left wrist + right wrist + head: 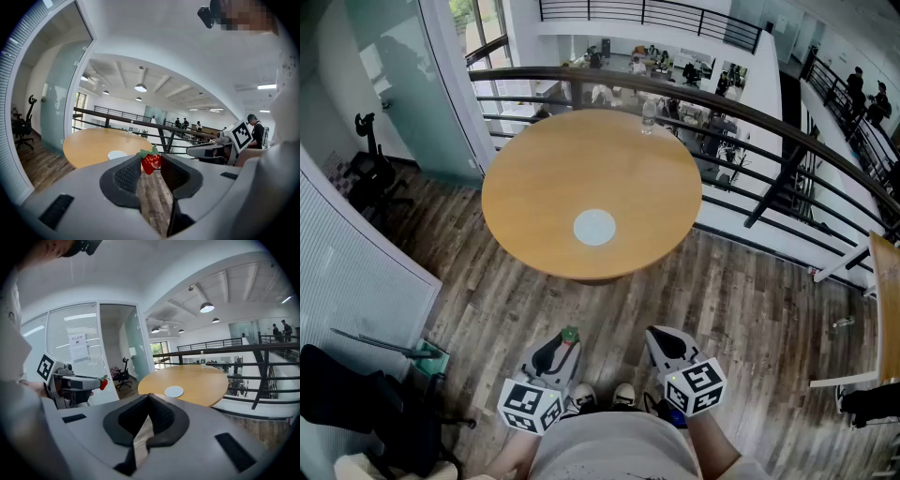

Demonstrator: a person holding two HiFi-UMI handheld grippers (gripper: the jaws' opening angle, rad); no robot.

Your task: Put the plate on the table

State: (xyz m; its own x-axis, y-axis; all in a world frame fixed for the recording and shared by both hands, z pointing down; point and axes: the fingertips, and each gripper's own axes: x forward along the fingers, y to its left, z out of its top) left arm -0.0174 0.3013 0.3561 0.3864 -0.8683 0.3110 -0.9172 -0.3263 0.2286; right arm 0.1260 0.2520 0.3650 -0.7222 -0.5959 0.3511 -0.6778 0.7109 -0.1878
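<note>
A small white plate (594, 227) lies flat near the middle of the round wooden table (534, 187), ahead of me. Both grippers hang low by my body, short of the table's near edge. My left gripper (566, 339) is shut on a red toy strawberry (151, 161) with green leaves, pinched at its fingertips. My right gripper (658, 337) is shut with nothing in it; its pads meet at the tip (148, 399). From the right gripper view the plate (174, 391) shows on the table, and the left gripper (79, 383) with the strawberry (103, 384) is off to the left.
A clear water bottle (648, 117) stands at the table's far edge. A dark metal railing (750, 122) curves behind the table. An office chair (370, 169) is at the left by a glass wall, a wooden chair (886, 309) at the right, a dark bag (356, 403) lower left.
</note>
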